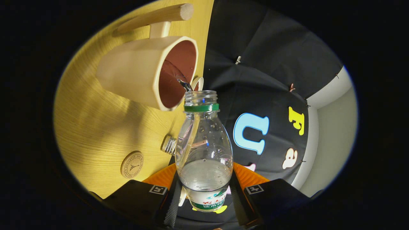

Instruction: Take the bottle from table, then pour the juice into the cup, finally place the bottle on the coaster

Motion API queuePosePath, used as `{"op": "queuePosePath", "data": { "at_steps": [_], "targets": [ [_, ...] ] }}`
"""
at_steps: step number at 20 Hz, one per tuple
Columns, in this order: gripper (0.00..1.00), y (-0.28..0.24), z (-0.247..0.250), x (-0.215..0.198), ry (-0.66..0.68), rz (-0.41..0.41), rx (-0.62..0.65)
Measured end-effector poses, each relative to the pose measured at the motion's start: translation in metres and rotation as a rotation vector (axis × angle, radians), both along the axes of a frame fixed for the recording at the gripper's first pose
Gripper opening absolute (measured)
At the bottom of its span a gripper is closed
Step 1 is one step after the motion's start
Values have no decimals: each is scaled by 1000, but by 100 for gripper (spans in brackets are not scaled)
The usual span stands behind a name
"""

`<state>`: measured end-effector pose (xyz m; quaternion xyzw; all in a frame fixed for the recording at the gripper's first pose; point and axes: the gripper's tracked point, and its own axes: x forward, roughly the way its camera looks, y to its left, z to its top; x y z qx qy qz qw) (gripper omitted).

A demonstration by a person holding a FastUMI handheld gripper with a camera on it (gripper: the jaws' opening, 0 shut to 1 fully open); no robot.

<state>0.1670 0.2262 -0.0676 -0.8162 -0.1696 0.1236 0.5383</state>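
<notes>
My gripper (204, 196) is shut on a clear plastic bottle (204, 150) with a green neck ring; both fingers press on its labelled lower part. The whole view is rolled sideways, so the bottle is tipped over. Its cap is off, and a thin stream of clear liquid runs from its mouth (200, 95) into a cream cup (134, 73) with a brown inside and a wooden handle (156, 16). Some liquid still sits in the bottle's lower half. A round wooden coaster (131, 164) lies on the wooden table (96, 127), beside the fingers and apart from the cup.
A small clear ribbed object (169, 145) lies on the table just behind the bottle, near the table's edge. A small white round thing (198, 81) peeks out behind the cup's rim. Black cloth wall (265, 64) hangs beyond the table, with a pale wall (332, 134) past it.
</notes>
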Motion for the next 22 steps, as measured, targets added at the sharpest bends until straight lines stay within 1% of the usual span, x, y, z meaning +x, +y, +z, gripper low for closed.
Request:
{"op": "queuePosePath", "data": {
  "at_steps": [9, 13, 18, 22],
  "targets": [
    [73, 12, 13, -9, -43, 38, -74],
    [73, 11, 20, -11, -52, 47, -86],
    [73, 18, 35, -18, -117, 86, -148],
    [73, 22, 39, -21, -142, 100, -186]
  ]
}}
